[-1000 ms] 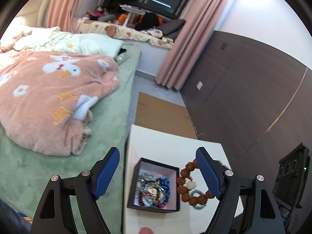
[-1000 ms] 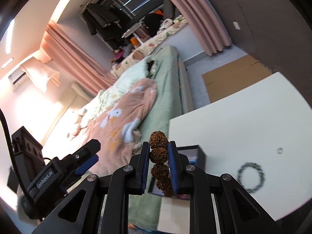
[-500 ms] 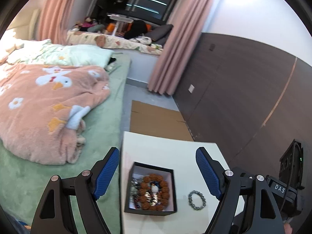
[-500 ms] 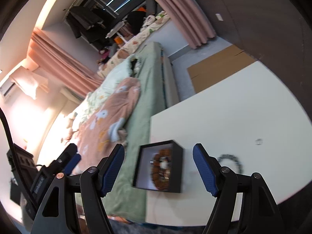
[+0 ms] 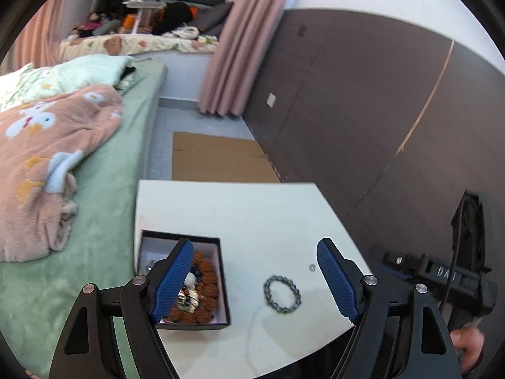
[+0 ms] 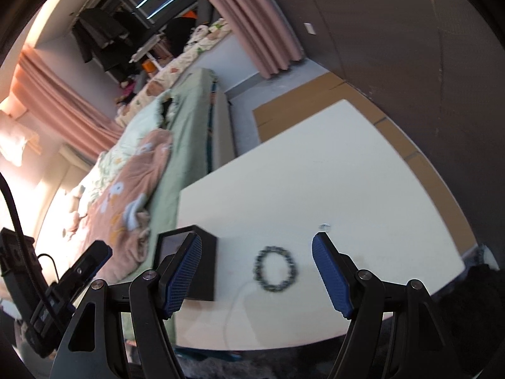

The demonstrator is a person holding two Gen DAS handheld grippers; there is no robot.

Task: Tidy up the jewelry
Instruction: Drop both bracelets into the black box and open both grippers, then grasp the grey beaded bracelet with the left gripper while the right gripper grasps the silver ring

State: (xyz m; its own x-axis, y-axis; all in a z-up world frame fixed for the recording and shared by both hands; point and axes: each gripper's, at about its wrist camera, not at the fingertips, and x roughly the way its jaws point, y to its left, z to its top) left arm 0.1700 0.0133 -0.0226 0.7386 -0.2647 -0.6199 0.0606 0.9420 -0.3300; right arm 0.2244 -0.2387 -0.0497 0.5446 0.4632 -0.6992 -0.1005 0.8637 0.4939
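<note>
1. Change vs a second ago: the right gripper (image 6: 257, 271) was clamped on a string of knobbly brown beads above the box. Its jaws have just been opening; they now stand wide with nothing between them.
2. Those brown beads (image 5: 206, 287) now lie inside the box (image 5: 189, 324), on top of the other jewelry there.
3. Both views have swung across the table since then. The grey bracelet, earlier off to one side, now sits framed between the fingers in each view.
4. Left gripper (image 5: 255, 281): jaws spread wide, same as before, holding nothing. Its left finger overlaps the box in view.
5. Table (image 5: 252, 208): flat, smooth, white, rectangular top with a rounded near edge.
6. Bed (image 5: 104, 189) beside the table: green fleecy cover, with a rumpled pink plush blanket (image 5: 44, 154) printed with cartoon figures.
7. Cardboard sheet (image 5: 217, 158): flat, brown, on the floor beyond the table.
8. Box: square, black outside, pale lining, open top, near the table's bed-side edge.
9. Grey bracelet (image 5: 282, 293): closed ring of small round dull beads, flat on the bare table just beside the box, not touching it.
10. Small clear ring-like item (image 5: 312, 267): lies alone on the table beyond the bracelet. Too small to identify.
11. Finger pads (image 6: 329, 276): blue, ribbed rubber on black frames.
</note>
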